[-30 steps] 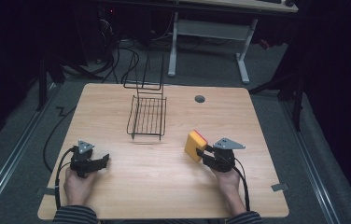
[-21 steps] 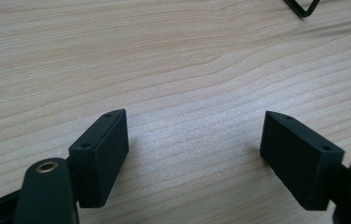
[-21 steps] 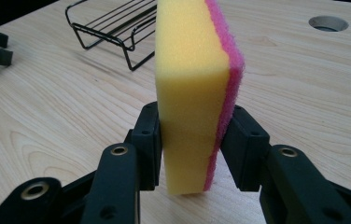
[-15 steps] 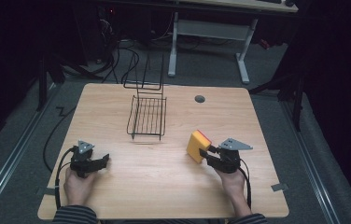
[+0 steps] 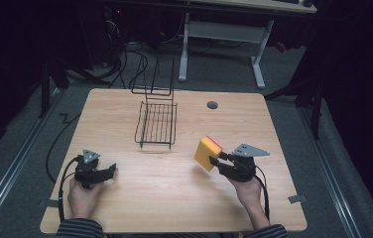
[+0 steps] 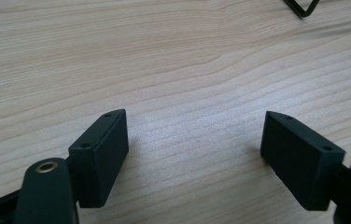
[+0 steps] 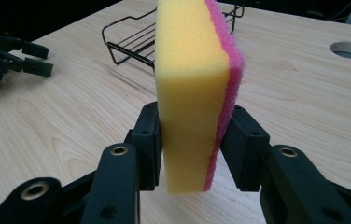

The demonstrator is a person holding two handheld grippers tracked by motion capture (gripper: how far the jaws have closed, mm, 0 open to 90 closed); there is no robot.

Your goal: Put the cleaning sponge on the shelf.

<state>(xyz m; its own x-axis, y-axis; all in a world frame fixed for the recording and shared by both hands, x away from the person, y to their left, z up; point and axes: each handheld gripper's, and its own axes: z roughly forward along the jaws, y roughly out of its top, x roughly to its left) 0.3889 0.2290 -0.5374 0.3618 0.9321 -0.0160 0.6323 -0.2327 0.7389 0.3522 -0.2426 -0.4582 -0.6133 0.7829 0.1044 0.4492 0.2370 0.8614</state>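
Upright, yellow sponge [image 7: 190,88] with pink scouring face.

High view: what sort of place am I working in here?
Probably a lab or workshop test bench: a bare wooden table with a cable hole, cables on grey carpet, and a desk frame behind.
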